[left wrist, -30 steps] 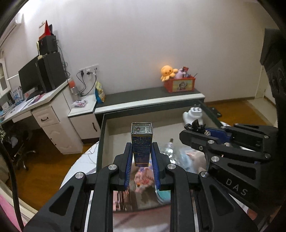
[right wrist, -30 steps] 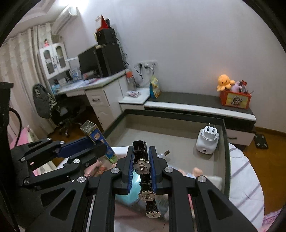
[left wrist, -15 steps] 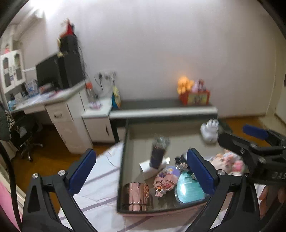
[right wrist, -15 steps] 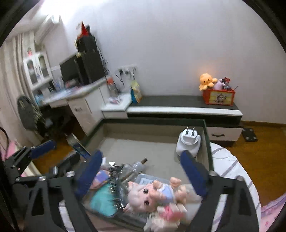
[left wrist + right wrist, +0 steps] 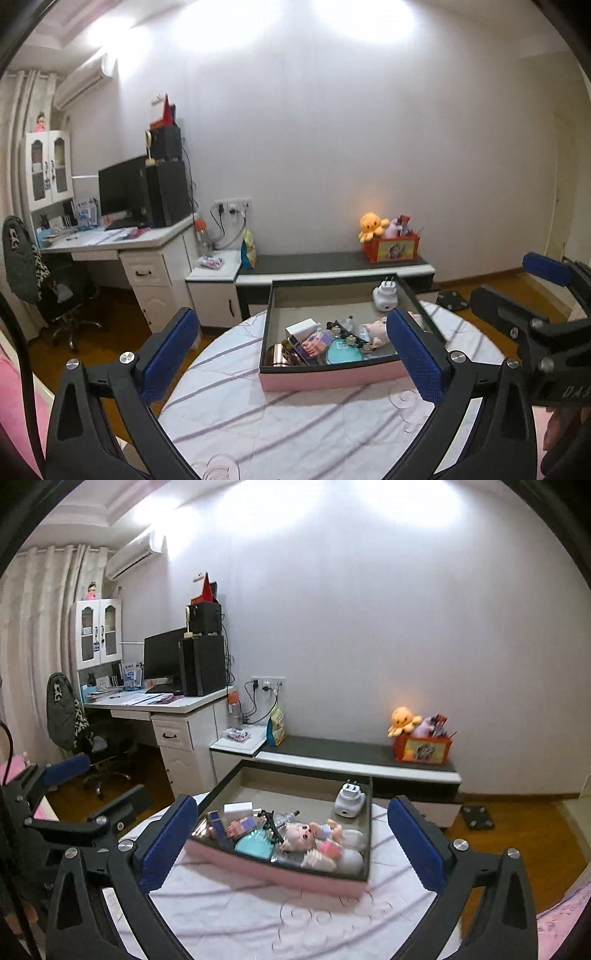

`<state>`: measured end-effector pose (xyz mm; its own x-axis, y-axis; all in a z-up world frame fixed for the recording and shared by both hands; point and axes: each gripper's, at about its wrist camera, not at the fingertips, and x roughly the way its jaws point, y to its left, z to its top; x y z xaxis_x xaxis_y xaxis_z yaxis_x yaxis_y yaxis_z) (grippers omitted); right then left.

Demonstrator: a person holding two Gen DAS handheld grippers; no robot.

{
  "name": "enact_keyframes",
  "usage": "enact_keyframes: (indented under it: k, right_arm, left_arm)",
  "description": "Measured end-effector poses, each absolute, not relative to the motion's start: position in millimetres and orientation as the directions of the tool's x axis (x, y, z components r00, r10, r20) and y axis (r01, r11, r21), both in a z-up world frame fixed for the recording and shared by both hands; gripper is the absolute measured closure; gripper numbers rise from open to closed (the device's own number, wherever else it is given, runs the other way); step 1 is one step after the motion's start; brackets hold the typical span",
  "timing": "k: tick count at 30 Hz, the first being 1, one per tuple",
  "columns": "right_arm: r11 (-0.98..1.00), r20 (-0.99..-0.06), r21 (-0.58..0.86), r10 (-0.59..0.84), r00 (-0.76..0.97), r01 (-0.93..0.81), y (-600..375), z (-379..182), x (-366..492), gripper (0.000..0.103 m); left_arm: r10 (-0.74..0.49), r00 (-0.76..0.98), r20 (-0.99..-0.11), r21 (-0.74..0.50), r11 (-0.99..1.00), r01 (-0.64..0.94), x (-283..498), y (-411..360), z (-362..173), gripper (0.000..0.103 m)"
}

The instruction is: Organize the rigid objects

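**Operator:** My left hand-held gripper point(image 5: 295, 354) is spread wide with nothing between its blue pads point(image 5: 170, 354). The right hand-held gripper point(image 5: 291, 840) is the same, fingers far apart and holding nothing. Both hang above the near side of the round bench point(image 5: 295, 417) with its striped white cloth.

**Desk:** Where are the objects?

**Operator:** All in the pink tray point(image 5: 332, 376) with dark inner walls, which sits on the far half of the bench. At its near left corner I see a copper-coloured tin point(image 5: 277, 355), with a dark blue carton point(image 5: 300, 346) lying just right of it and a white box point(image 5: 303, 328) behind. A teal oval case point(image 5: 255, 843) lies near the front middle, and a black hair clip with flower studs point(image 5: 349, 336) rests across its far edge. A pink doll point(image 5: 306, 836) lies on its back toward the right. A white plug adapter point(image 5: 349, 797) stands alone at the far right corner, well apart from the rest.

**Desk:** Anything touching the grippers?

**Operator:** No. From the left wrist view, the right gripper's frame shows at the right edge, beside the tray and clear of it. Beyond the bench there is a low dark shelf point(image 5: 354, 755) against the wall, carrying an orange box point(image 5: 423, 749) with a yellow octopus plush point(image 5: 402, 720) in it.
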<state>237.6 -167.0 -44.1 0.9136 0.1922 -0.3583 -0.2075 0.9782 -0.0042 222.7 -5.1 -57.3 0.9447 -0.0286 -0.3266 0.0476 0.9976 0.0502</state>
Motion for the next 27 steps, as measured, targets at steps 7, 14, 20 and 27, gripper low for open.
enact_keyframes:
  k: [7,14,20,27]
  right_arm:
    - [0.982,-0.295,-0.031,0.170,0.940,-0.188,-170.4,-25.3,161.9,0.000]
    - [0.987,-0.250,-0.017,0.148,0.957,-0.157,-170.6,-12.1,104.8,0.000]
    - [0.989,-0.210,-0.025,0.137,0.968,-0.145,-169.3,0.5,63.6,0.000]
    - [0.991,-0.168,-0.038,0.121,0.978,-0.129,-166.8,7.4,45.9,0.000]
  left_arm:
    - [-0.041,0.968,-0.247,0.046,0.997,0.054,147.4,-5.0,-29.1,0.000]
    - [-0.028,0.987,-0.157,0.064,0.997,0.038,80.8,-8.5,-7.4,0.000]
    - [-0.025,0.993,-0.117,0.056,0.998,0.031,43.5,-7.3,3.6,0.000]
    - [-0.017,0.996,-0.087,0.065,0.998,0.023,30.4,-9.7,9.3,0.000]
